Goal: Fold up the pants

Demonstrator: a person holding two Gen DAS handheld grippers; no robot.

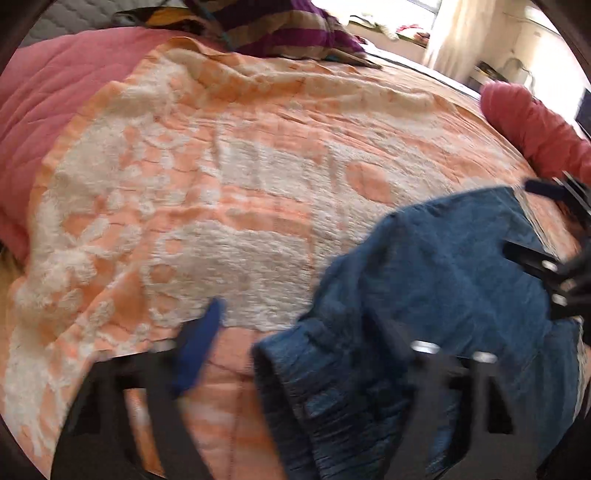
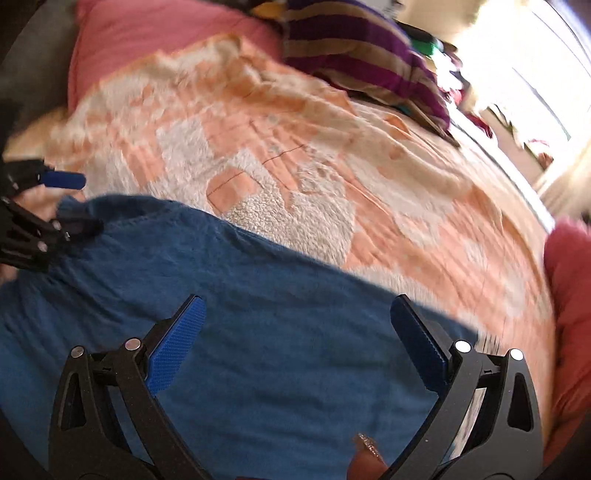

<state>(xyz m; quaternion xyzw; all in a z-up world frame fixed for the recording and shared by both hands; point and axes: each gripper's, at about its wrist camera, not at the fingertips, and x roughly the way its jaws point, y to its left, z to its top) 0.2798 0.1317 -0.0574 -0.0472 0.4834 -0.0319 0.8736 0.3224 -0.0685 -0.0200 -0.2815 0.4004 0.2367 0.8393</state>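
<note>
Blue denim pants (image 2: 236,314) lie on an orange and white blanket (image 2: 295,166) on a bed. My right gripper (image 2: 295,325) is open, its blue pads spread wide just above the pants. My left gripper (image 1: 306,332) is open: one blue finger (image 1: 199,350) is over the blanket, the other is blurred over the bunched edge of the pants (image 1: 424,295). The left gripper also shows at the left edge of the right wrist view (image 2: 66,203), one finger above and one on the pants' edge. The right gripper shows at the right of the left wrist view (image 1: 546,221).
A pink quilt (image 1: 48,96) lies under the blanket at the left. A purple striped cloth (image 1: 280,29) is at the head of the bed. A pink cushion (image 1: 535,125) lies at the right edge. A bright window (image 2: 535,74) is beyond.
</note>
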